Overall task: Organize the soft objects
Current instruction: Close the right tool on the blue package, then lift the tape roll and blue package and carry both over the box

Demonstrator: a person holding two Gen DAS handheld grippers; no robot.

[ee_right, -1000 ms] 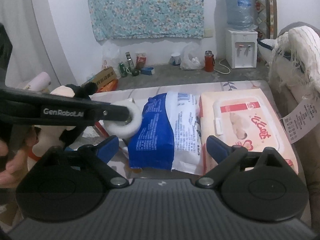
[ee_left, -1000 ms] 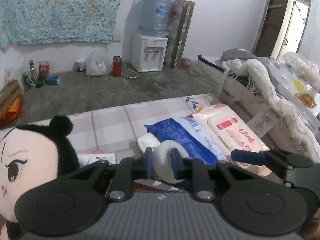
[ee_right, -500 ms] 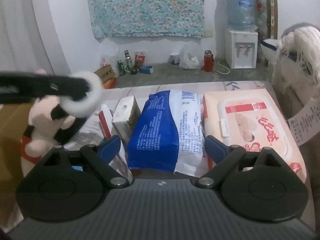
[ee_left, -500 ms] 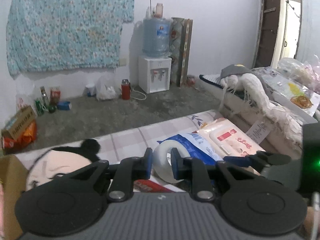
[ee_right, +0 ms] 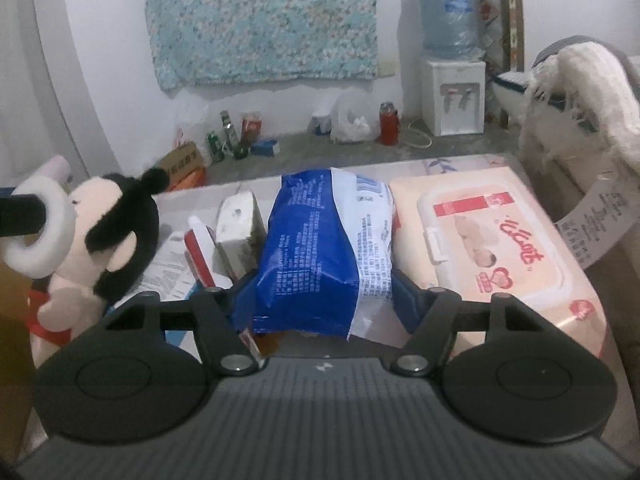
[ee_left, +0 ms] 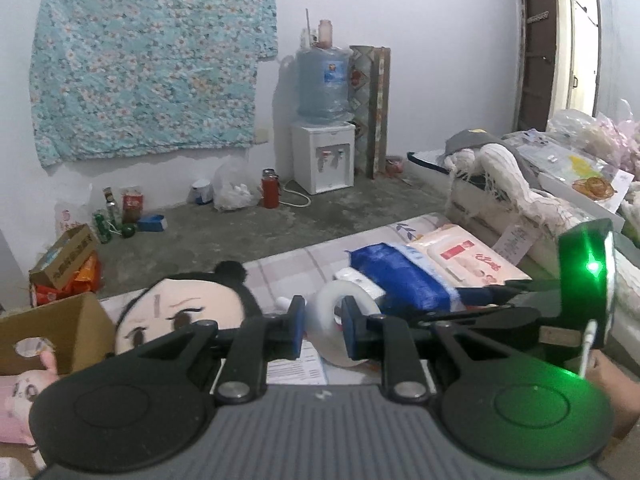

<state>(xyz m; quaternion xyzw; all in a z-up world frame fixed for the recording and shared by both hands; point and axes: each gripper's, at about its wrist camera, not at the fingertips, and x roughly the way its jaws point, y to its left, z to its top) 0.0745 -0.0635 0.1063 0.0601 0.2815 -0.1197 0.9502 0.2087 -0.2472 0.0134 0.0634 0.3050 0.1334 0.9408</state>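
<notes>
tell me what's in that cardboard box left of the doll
Only a pink plush shows, low at the cardboard box; whether it lies inside is unclear. The box wall hides the rest beside the doll.

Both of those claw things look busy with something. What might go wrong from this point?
The left gripper pinches only one side of the white foam ring, so the ring could twist or slip out while it hangs in the air. The right gripper straddles the blue-and-white bag, which is crowded against the pink wipes pack and a small white packet. Closing or lifting may snag or drag those neighbours.
</notes>
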